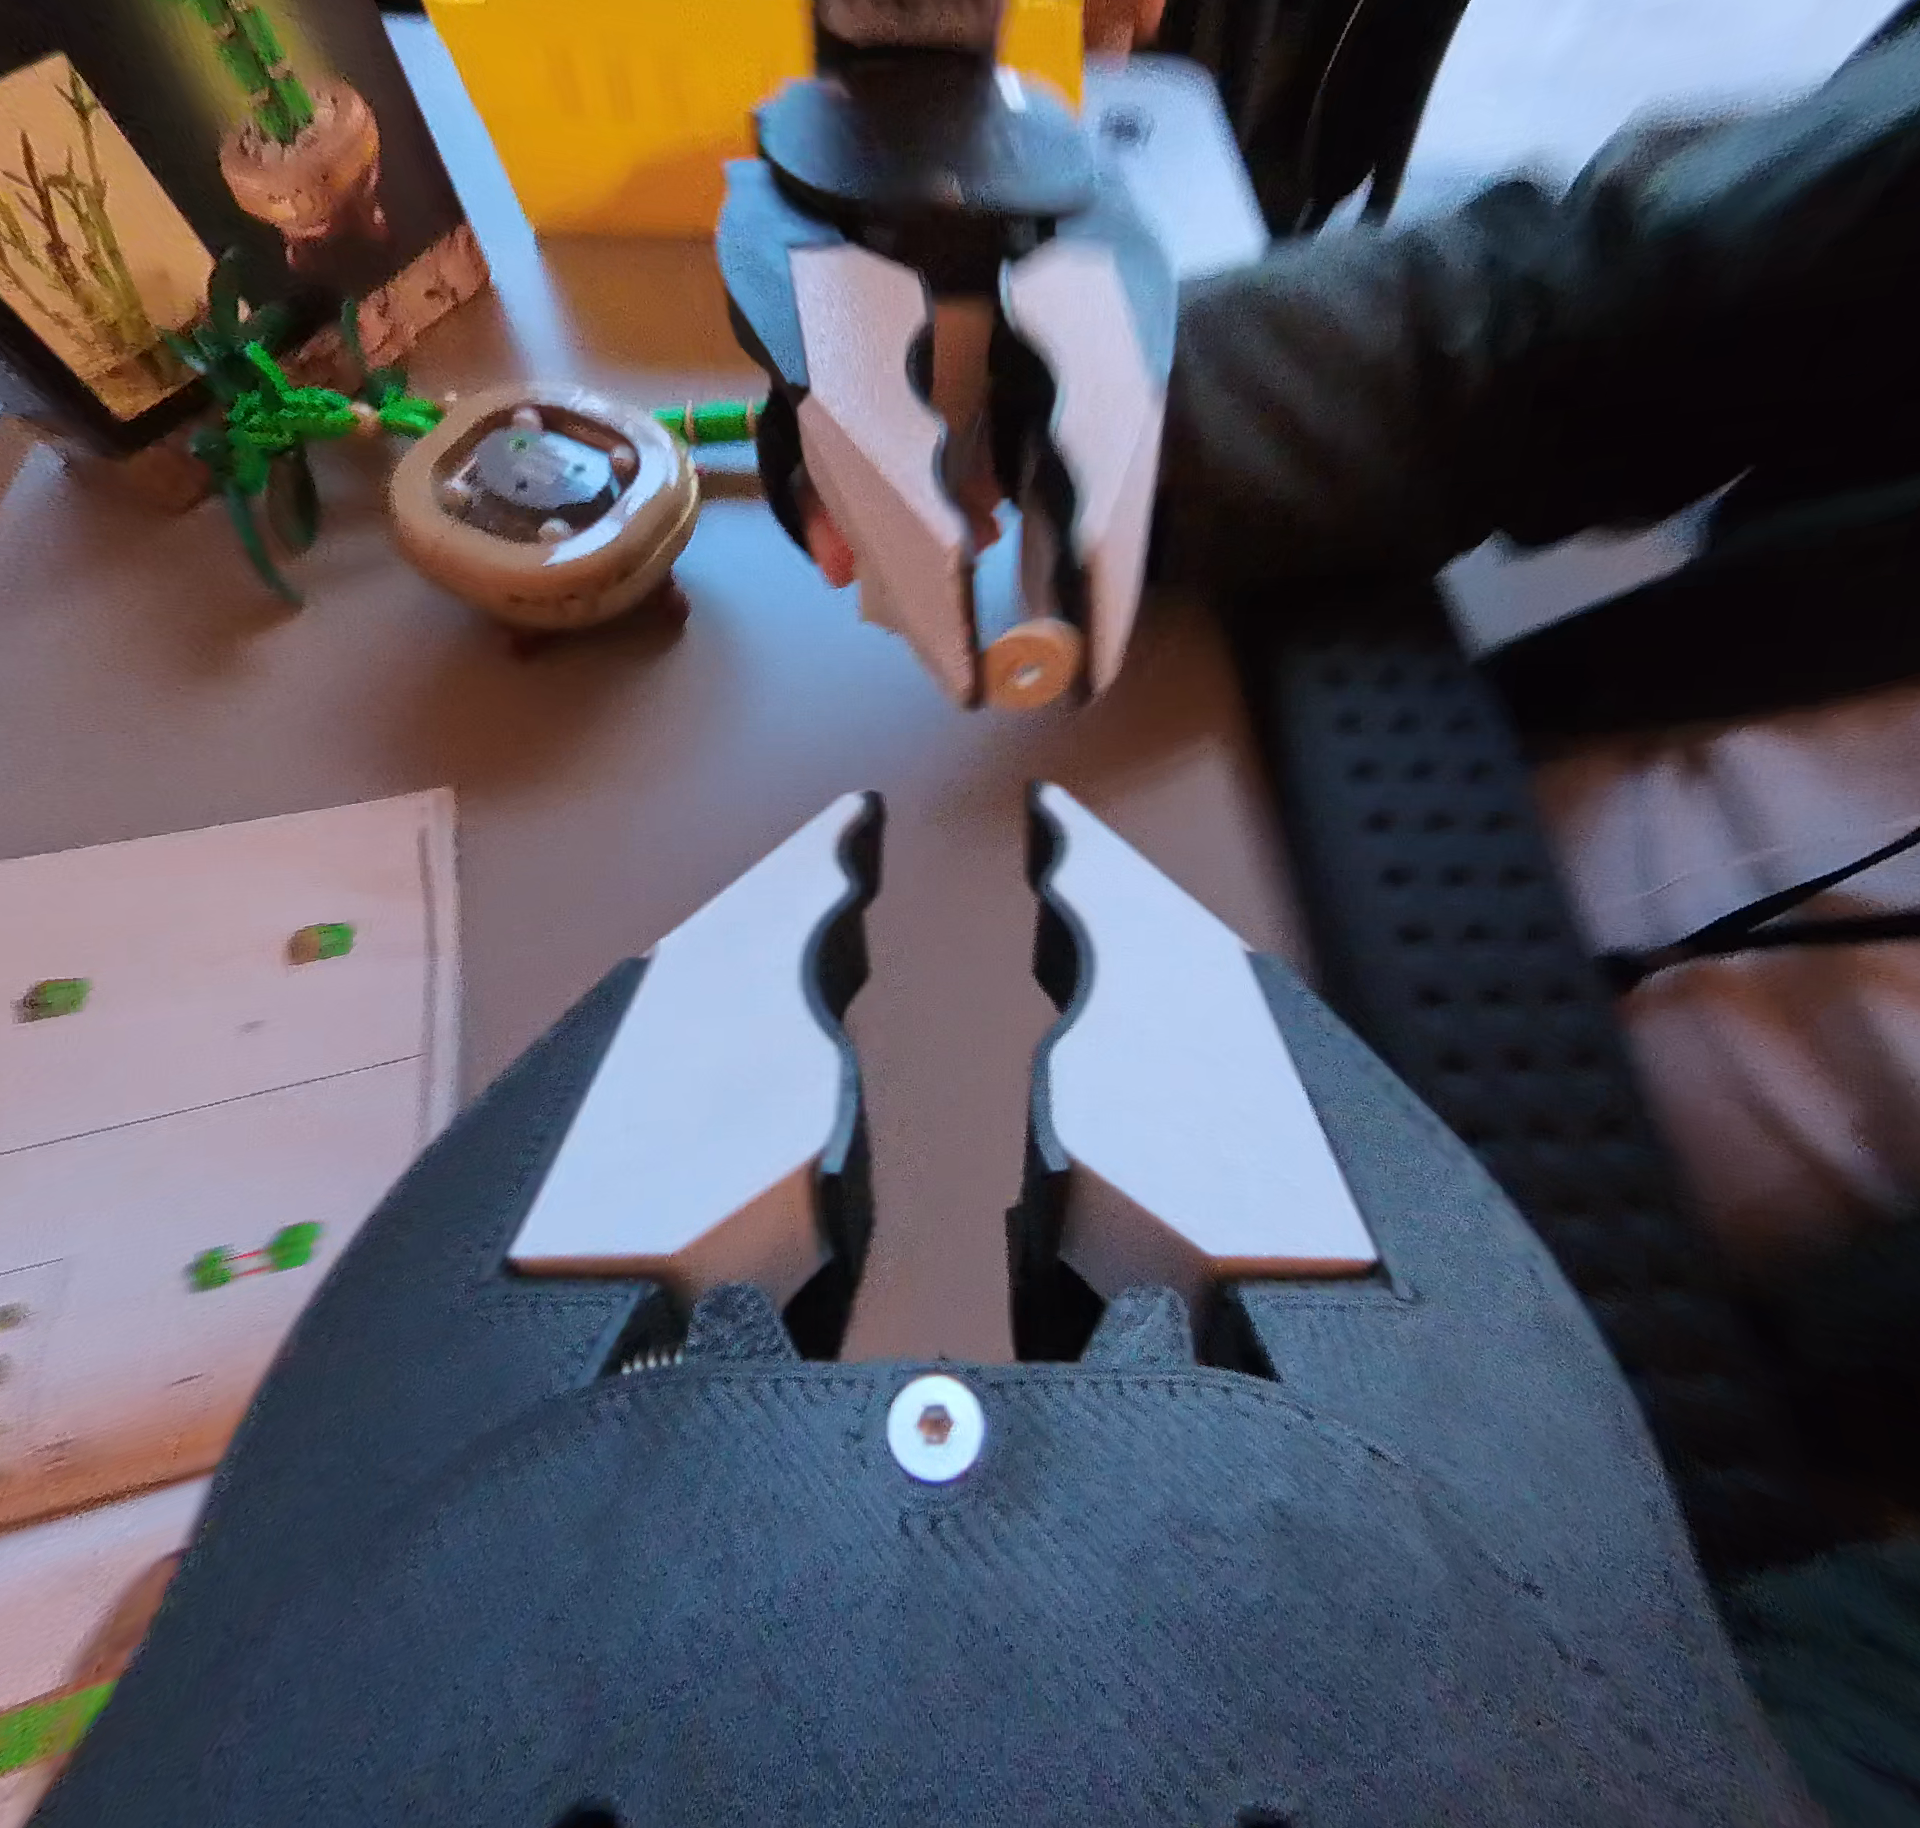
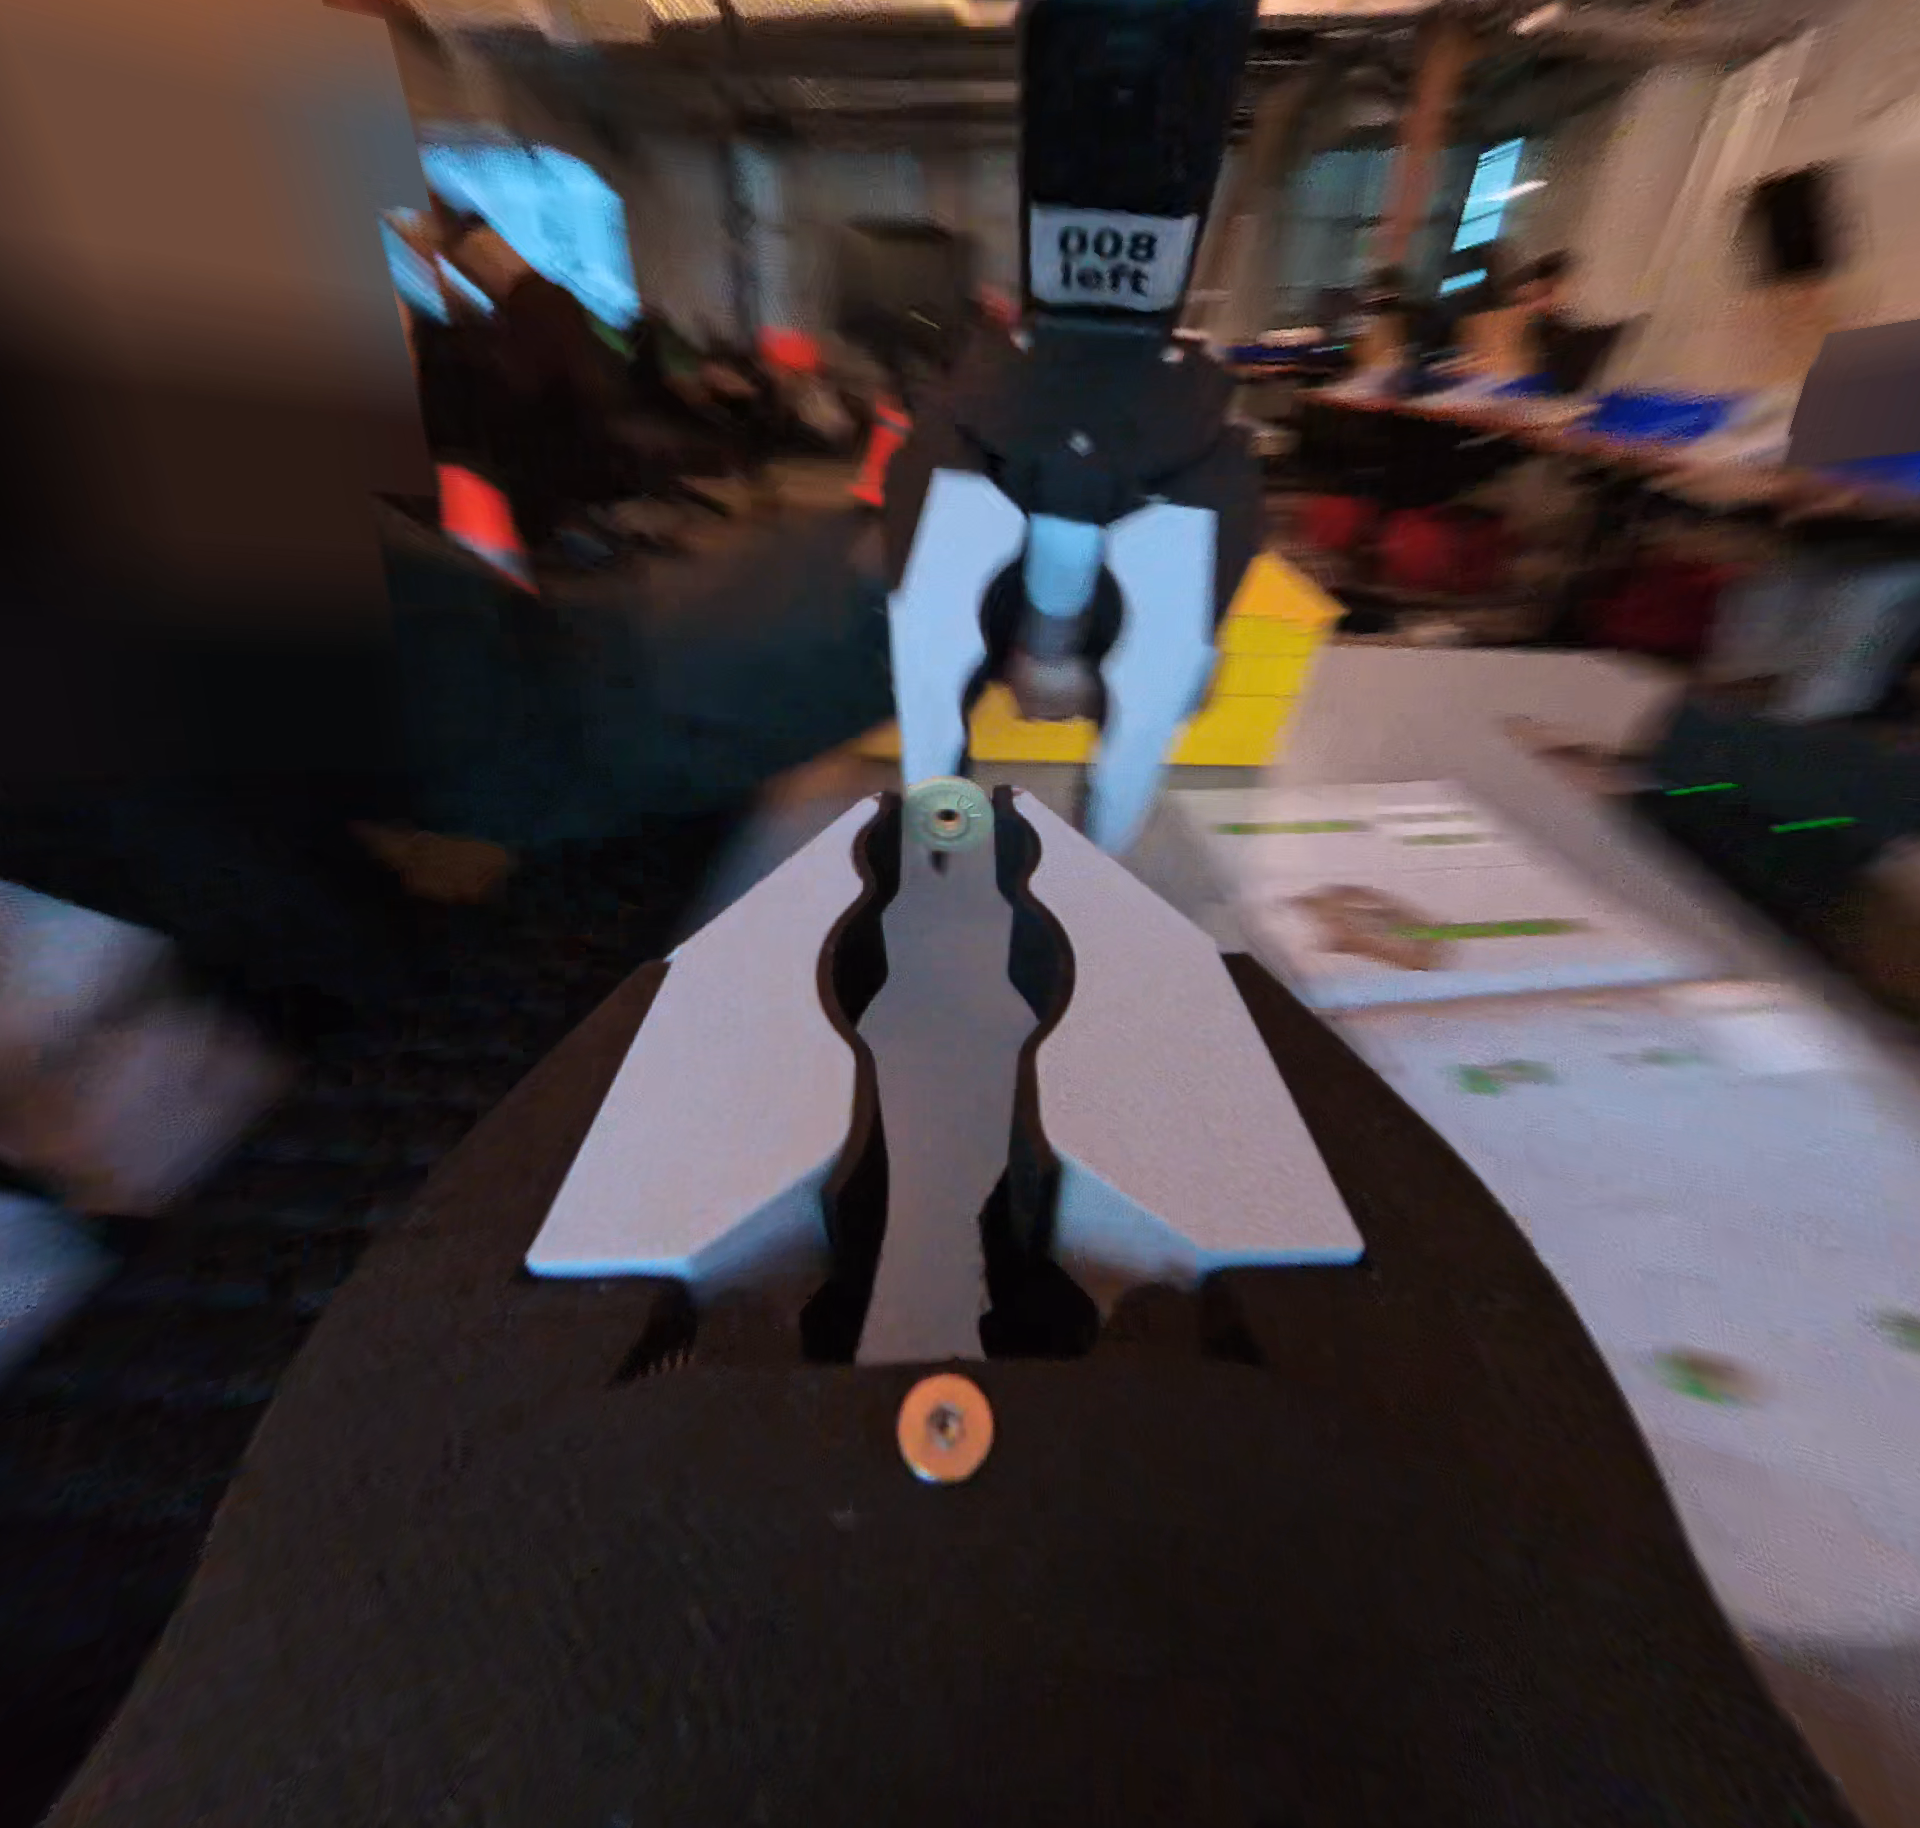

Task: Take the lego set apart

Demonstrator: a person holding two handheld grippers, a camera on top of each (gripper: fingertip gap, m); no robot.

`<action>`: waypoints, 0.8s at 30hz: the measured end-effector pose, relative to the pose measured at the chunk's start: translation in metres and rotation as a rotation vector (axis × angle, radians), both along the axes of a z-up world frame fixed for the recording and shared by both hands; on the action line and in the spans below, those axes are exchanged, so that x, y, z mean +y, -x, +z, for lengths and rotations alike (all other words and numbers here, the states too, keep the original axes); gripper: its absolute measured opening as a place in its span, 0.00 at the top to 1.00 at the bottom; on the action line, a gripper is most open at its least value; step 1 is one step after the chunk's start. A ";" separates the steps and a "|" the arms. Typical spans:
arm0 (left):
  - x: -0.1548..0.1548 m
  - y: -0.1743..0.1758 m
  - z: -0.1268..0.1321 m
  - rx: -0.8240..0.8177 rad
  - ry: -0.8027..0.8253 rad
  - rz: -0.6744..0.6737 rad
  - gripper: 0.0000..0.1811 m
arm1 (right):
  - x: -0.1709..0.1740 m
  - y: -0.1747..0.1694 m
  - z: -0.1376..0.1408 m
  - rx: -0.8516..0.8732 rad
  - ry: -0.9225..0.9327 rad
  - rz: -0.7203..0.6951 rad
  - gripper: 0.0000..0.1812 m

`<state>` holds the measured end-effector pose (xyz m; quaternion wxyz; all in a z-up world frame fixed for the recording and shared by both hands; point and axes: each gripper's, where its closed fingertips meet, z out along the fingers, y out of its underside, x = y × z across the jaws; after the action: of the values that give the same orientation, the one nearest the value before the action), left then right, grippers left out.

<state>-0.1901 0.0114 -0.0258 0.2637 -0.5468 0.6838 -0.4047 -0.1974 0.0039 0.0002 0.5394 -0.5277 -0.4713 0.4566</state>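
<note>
Brown table (image 1: 644, 708) carried a tan lego pot (image 1: 545, 505). Behind the pot lay green bamboo stalks (image 1: 312, 417), a dark product box (image 1: 208, 168) and a yellow bin (image 1: 623, 85). Nearer than the pot lay a white instruction sheet (image 1: 208, 1103).

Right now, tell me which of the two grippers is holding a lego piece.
The right gripper: its fingertips pinch a small tan round piece above the table. The left gripper is open, with nothing between its fingers.

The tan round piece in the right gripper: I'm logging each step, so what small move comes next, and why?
Probably carry the tan round piece to the yellow bin and release. The right gripper pinches it at its tips above the table, already separated; the left gripper is open, empty.
</note>
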 end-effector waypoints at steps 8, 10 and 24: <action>0.002 0.001 0.015 -0.012 0.523 -0.003 0.77 | 0.012 -0.001 0.009 -0.186 -0.596 -0.361 0.91; 0.003 -0.005 0.023 -0.062 0.565 -0.008 0.80 | 0.015 0.001 0.007 -0.219 -0.644 -0.396 0.91; 0.008 -0.012 0.026 -0.111 0.531 0.013 0.91 | 0.024 0.000 0.002 -0.265 -0.638 -0.451 0.91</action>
<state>-0.1782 0.0196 0.0000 0.1509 -0.5781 0.5347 -0.5975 -0.1972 0.0279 0.0022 0.6972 -0.4782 -0.5271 0.0857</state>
